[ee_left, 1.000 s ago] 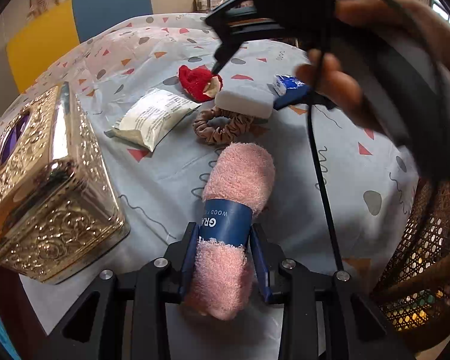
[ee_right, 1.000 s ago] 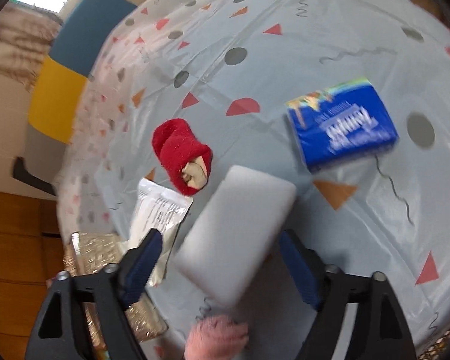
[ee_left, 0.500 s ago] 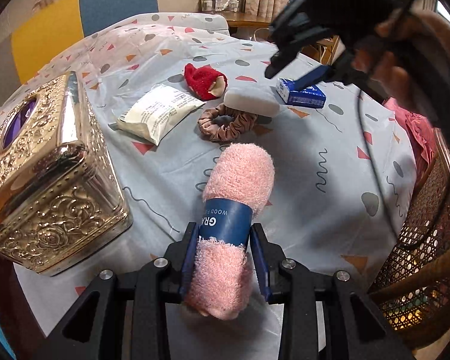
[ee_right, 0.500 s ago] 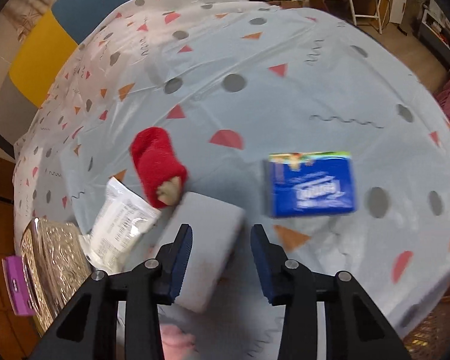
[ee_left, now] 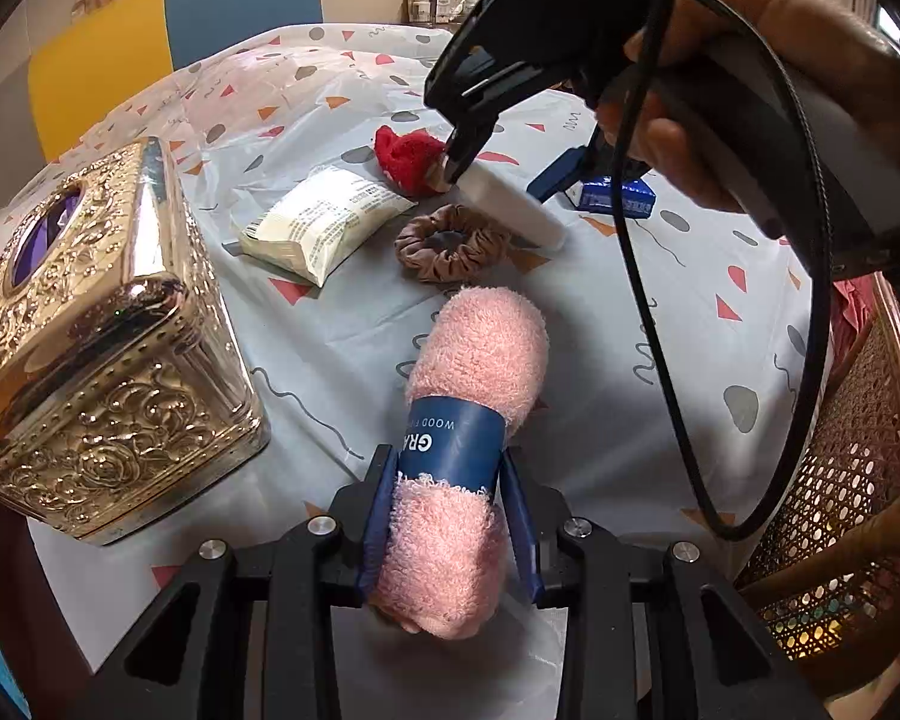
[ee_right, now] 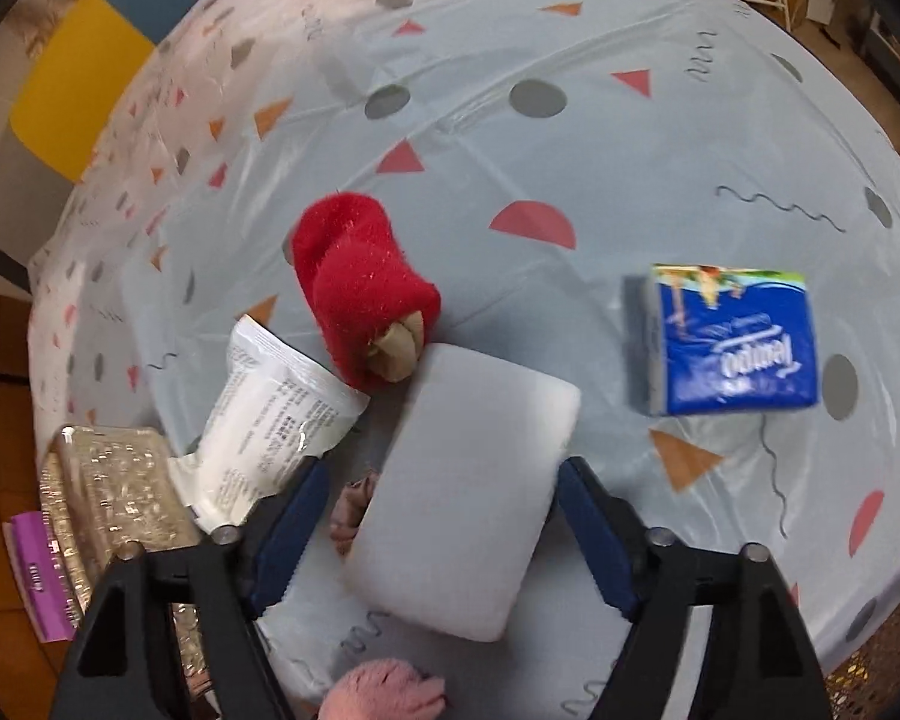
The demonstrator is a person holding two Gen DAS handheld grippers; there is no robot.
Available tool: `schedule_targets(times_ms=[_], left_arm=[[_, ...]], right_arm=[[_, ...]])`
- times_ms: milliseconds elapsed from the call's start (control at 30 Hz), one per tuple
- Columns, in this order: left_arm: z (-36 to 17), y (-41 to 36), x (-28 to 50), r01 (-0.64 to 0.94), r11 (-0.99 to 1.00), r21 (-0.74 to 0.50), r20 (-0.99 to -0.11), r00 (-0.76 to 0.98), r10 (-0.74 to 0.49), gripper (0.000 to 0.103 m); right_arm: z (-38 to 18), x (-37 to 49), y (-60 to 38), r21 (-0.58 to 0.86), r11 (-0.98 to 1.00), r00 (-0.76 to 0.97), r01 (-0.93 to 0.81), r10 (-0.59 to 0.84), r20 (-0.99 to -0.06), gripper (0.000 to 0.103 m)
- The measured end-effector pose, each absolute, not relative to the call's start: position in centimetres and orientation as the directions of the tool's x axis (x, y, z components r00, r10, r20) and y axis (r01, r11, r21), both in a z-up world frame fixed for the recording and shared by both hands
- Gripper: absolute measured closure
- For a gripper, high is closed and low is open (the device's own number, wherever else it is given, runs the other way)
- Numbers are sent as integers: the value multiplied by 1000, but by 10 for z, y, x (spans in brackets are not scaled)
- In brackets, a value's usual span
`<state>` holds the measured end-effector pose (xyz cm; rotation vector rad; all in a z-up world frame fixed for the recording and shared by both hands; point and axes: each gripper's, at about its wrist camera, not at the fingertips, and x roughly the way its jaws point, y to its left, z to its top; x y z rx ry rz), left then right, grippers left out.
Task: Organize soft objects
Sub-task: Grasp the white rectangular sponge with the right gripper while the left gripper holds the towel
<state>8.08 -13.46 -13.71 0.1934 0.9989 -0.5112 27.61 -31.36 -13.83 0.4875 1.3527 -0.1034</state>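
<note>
The right gripper [ee_right: 438, 516], its jaws just reopened, now straddles the white rectangular foam sponge [ee_right: 468, 480] at lower centre without touching; the left gripper [ee_left: 450, 516] stays clamped on the pink rolled towel [ee_left: 468, 414].

An ornate gold tissue box [ee_left: 90, 336] stands beside a wicker chair [ee_left: 840, 480].

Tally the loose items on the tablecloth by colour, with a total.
Pink: 1, rolled towel
Red: 1, folded sock
White: 2, sponge block, sealed packet
Blue: 1, tissue pack
Brown: 1, scrunchie
Gold: 1, tissue box
Total: 7
</note>
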Motion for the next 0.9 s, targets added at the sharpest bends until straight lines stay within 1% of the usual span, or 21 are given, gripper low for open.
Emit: schedule_targets(times_ms=[200,300,400,467,500,567,700,900], left_arm=[[-138,-133,80,491,867,-83,-839,435,-326,68],[-139,-134,79,488,869,-80,-839,437,-323,68],[-139,-135,79,489,869,-74,-840,440,-319,67],[-138,-136,78,489,869,-71,-841,440,-317,67],[-139,-136,78,490,869,-69,-841,439,-315,67],[-138,-135,78,489,870,-68,-842,439,-313,67],[-138,-136,78,486,871,-65,-843,440,-309,67],[-140,-136,78,486,872,-54,-843,447,-301,67]], right_arm=[[-102,259,-330,262,929,307,261,177,-935,51],[-97,244,-328,170,971,272,168,121,-955,50],[-114,231,-327,121,984,212,127,92,-973,49],[-130,225,-333,115,982,182,147,88,-979,48],[-138,223,-337,132,975,169,179,102,-980,46],[-147,221,-343,163,959,167,233,126,-978,45],[-146,212,-351,200,939,202,280,146,-968,43],[-144,186,-345,174,942,229,286,110,-967,42]])
